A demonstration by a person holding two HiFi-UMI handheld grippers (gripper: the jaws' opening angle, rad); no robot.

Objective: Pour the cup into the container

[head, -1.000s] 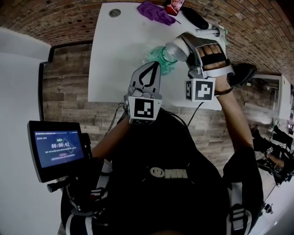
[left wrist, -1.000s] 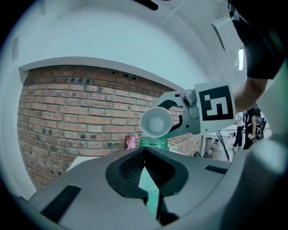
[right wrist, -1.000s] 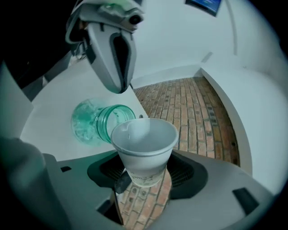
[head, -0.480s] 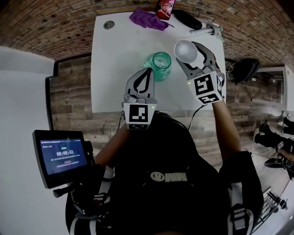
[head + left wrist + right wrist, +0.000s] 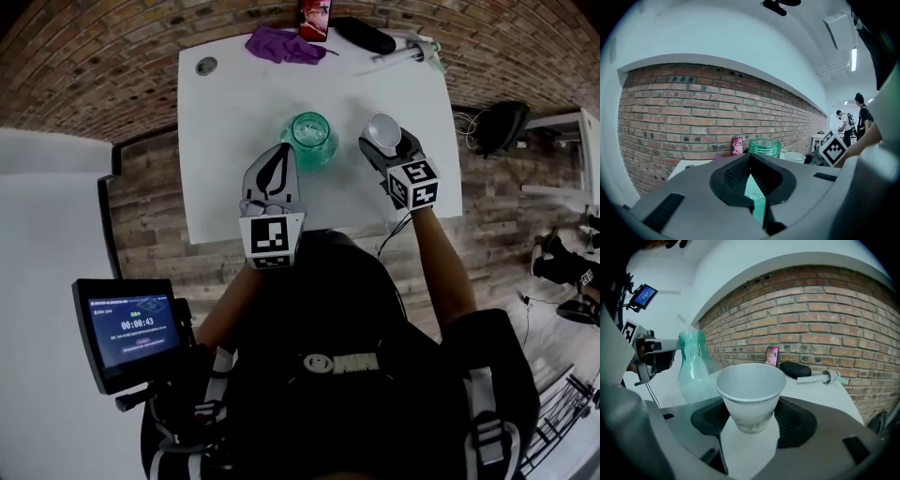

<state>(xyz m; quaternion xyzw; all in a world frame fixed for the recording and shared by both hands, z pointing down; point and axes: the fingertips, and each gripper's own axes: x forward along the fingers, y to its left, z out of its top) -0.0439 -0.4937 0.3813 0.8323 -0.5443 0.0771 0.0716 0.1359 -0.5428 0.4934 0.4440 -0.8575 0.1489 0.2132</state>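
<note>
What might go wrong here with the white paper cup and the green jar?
The right gripper holds the white paper cup low on its body; thin paper might crumple or slip. The cup is close beside the green glass jar, so a sideways move might knock it. The shut left gripper is also near the jar.

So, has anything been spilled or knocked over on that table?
Nothing stands out. The green jar stands upright on the white table. The paper cup sits upright between the jaws of the right gripper. I see no puddle or stain on the tabletop. The purple cloth at the far edge is merely bunched up.
</note>
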